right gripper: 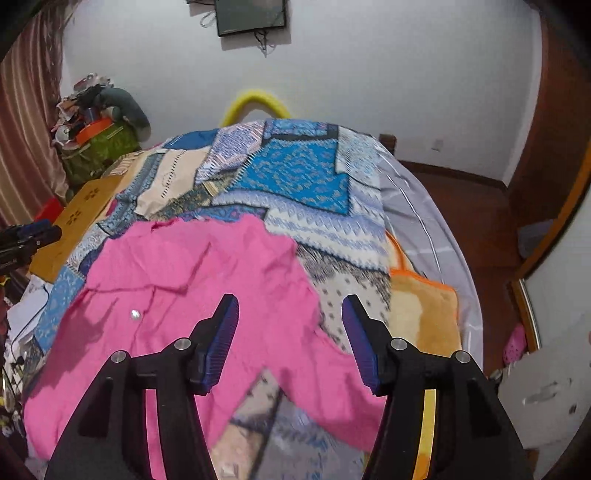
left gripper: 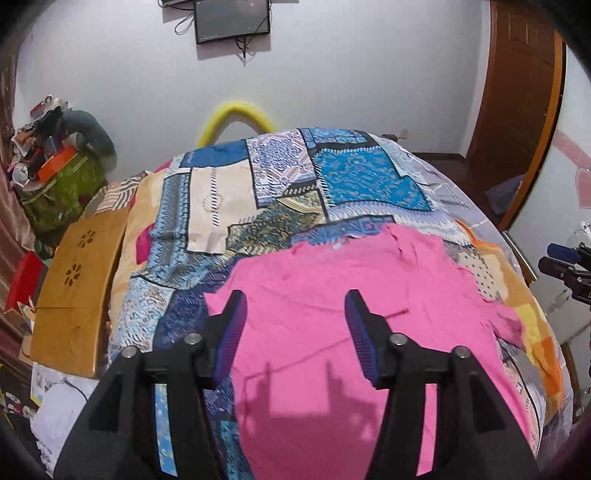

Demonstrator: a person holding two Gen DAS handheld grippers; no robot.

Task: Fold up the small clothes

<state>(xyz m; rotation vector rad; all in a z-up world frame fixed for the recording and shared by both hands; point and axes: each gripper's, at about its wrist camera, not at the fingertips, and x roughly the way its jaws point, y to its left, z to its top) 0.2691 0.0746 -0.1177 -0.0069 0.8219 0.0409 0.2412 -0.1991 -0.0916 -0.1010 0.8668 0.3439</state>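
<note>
We held our left gripper [left gripper: 295, 332] and right gripper [right gripper: 290, 338] half open and empty above the pink shirt [left gripper: 351, 295], spread flat toward twelve o'clock for folding.

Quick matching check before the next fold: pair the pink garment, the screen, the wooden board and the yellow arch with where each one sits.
Things:
1. pink garment
2. screen
3. wooden board
4. yellow arch

Places:
A. mounted on the far wall
B. spread on the patterned bed cover
C. behind the bed's far end
D. beside the bed, on its left in both views

Pairs: 1-B, 2-A, 3-D, 4-C
</note>
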